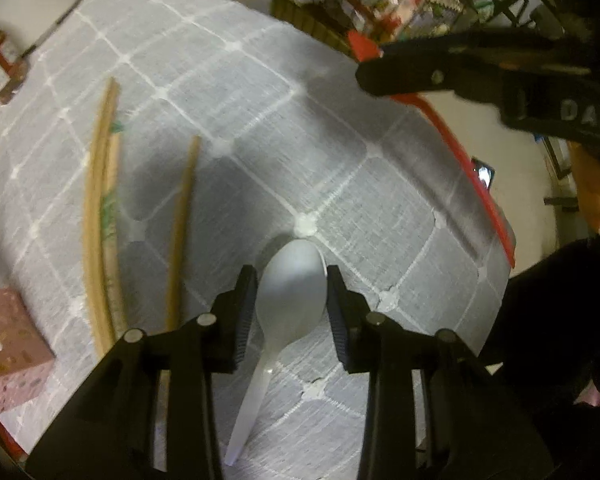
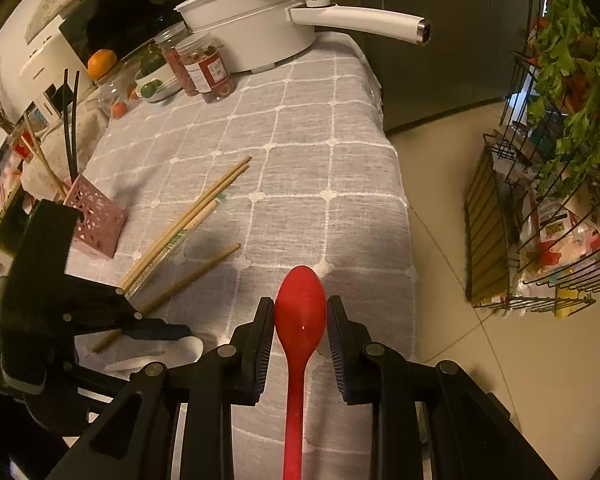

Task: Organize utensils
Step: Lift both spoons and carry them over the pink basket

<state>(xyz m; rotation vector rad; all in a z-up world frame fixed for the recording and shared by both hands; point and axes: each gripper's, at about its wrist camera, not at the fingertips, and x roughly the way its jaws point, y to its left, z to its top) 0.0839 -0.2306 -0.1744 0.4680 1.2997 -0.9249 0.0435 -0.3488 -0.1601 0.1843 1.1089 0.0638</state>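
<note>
A white plastic spoon (image 1: pixel 292 292) lies on the grey checked tablecloth, its bowl between the fingers of my left gripper (image 1: pixel 292 292), which touch its sides. A red plastic spoon (image 2: pixel 300 316) sits with its bowl between the fingers of my right gripper (image 2: pixel 300 320), pads against its sides. Several wooden chopsticks (image 1: pixel 100 216) lie on the cloth to the left of the white spoon; they also show in the right wrist view (image 2: pixel 188 220). A pink perforated utensil holder (image 2: pixel 96 216) stands at the table's left with chopsticks in it. The right gripper appears in the left wrist view (image 1: pixel 460 68).
A white pot with a long handle (image 2: pixel 260 28), jars (image 2: pixel 208 68) and fruit stand at the table's far end. A wire rack with greens and packets (image 2: pixel 560 160) stands on the floor to the right. The table's right edge (image 2: pixel 408 240) drops to the tiled floor.
</note>
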